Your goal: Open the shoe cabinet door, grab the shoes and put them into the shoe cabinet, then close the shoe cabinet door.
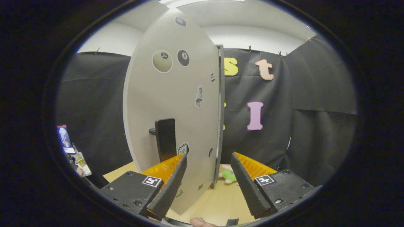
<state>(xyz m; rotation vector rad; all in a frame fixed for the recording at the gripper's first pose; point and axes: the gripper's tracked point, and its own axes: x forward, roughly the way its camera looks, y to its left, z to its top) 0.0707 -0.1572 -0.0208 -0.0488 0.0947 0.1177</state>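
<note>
The shoe cabinet door (172,104) is a pale grey panel with stickers, swung partway open and seen at a slant, its free edge just ahead of my fingers. A black handle (165,139) stands out from its face, just beyond the left finger (170,186). My gripper (208,159) is open, with the door's lower edge in the gap between the fingers but neither finger pressing on it. A small pink and green shoe (228,175) lies on the wooden table past the door's edge, beside the right finger (244,186).
The wooden table (217,201) runs under the door and fingers. Black cloth walls close the booth behind and on both sides. Some small packaged items (71,151) stand far off beyond the left finger. A fingertip of a person (199,222) shows below the gripper.
</note>
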